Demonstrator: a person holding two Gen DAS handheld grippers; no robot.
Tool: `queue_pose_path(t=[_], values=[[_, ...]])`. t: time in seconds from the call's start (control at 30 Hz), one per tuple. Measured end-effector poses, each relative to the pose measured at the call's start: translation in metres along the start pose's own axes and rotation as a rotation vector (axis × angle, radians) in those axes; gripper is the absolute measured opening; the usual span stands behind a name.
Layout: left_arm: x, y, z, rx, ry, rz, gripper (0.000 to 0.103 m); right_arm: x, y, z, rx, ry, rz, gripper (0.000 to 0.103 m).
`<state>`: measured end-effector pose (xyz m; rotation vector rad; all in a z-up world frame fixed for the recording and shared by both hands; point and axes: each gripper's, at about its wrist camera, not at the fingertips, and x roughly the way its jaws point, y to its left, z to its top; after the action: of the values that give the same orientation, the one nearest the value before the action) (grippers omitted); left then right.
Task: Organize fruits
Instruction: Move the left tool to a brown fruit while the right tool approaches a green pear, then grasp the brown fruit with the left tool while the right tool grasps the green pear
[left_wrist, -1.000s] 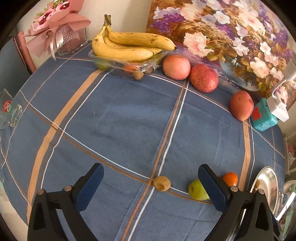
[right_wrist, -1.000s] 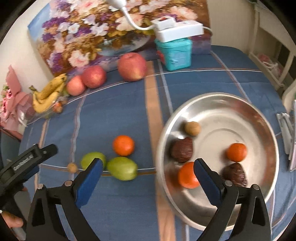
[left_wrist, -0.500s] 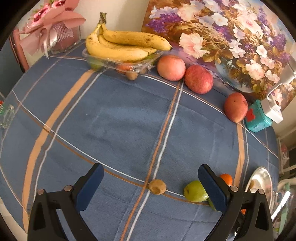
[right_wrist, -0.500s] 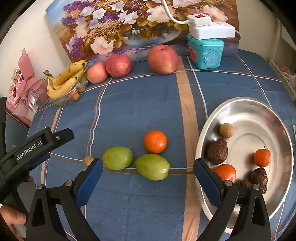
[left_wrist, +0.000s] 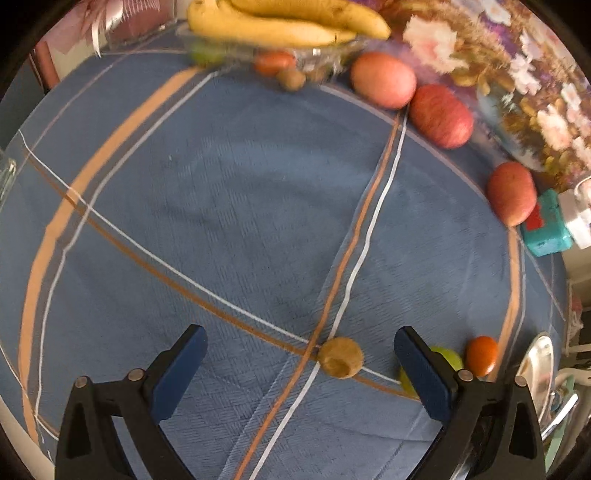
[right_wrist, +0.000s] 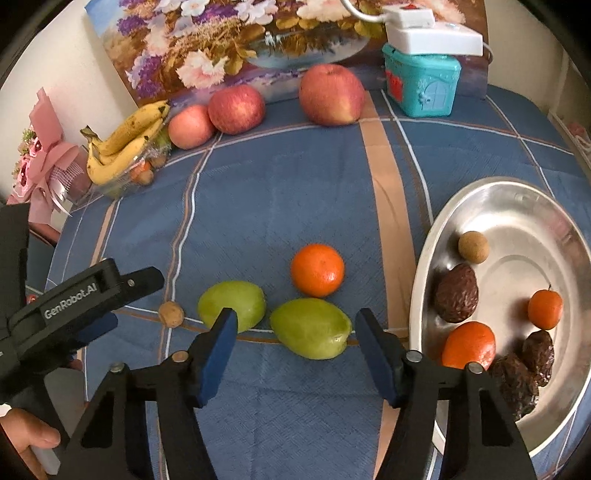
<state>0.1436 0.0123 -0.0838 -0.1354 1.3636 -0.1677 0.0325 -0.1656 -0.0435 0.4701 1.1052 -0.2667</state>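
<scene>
The right gripper (right_wrist: 293, 341) is pointing steeply down at the blue striped tablecloth (right_wrist: 280, 199). Its jaws have just been closing and are now standing partly apart, one on each side of a green fruit (right_wrist: 311, 328). The pads are not pressing on the fruit; a gap is showing at each side.

A second green fruit (right_wrist: 232, 305) is lying just to the left of the first, partly behind the left blue pad (right_wrist: 218, 354). An orange (right_wrist: 317, 270) is sitting just behind the two green fruits. A small brown round fruit (right_wrist: 171, 314) is lying left of the second green fruit, on a crossing of stripes.

The left gripper (left_wrist: 297, 363) is hanging over that small brown fruit (left_wrist: 340, 357). Its jaws are standing wide apart, and the fruit is lying between them, nearer the right pad and touching neither.

A steel plate (right_wrist: 524, 206) is resting at the right of the cloth. It is holding two oranges, one small tan round fruit and several dark wrinkled fruits.

At the far edge, three apples (right_wrist: 331, 95) are standing in a loose row before a flower painting (right_wrist: 229, 40). A bunch of bananas (right_wrist: 125, 142) is lying on a clear tray at the far left. A teal box (right_wrist: 421, 86) is standing right of the apples.
</scene>
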Motion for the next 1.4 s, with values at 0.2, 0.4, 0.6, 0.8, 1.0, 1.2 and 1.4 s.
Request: queue_pose_path(t=[0.2, 0.4, 0.6, 0.8, 1.0, 1.2, 1.4], values=[[0.009, -0.011, -0.004, 0.034, 0.014, 0.018, 0.089, 0.014, -0.003, -0.002, 0.007, 0.033, -0.01, 0.067], [0.007, -0.021, -0.005, 0.068, 0.015, 0.026, 0.07, 0.021, -0.003, 0.0, 0.009, 0.034, -0.012, 0.066], [0.007, -0.034, -0.009, 0.092, 0.026, 0.004, 0.041, 0.022, -0.004, 0.002, 0.007, 0.031, -0.015, 0.062], [0.007, -0.048, -0.011, 0.102, 0.015, -0.011, 0.029, 0.021, -0.007, 0.002, 0.012, 0.03, -0.026, 0.054], [-0.003, -0.042, -0.007, 0.076, 0.003, -0.043, 0.029, 0.019, -0.011, 0.002, 0.031, 0.033, -0.011, 0.054], [-0.029, -0.025, -0.002, 0.059, -0.039, -0.083, 0.029, 0.007, -0.015, 0.005, 0.06, 0.012, 0.019, 0.054], [-0.049, -0.018, 0.001, 0.052, -0.089, -0.106, 0.029, -0.017, -0.014, 0.008, 0.077, -0.027, 0.017, 0.054]])
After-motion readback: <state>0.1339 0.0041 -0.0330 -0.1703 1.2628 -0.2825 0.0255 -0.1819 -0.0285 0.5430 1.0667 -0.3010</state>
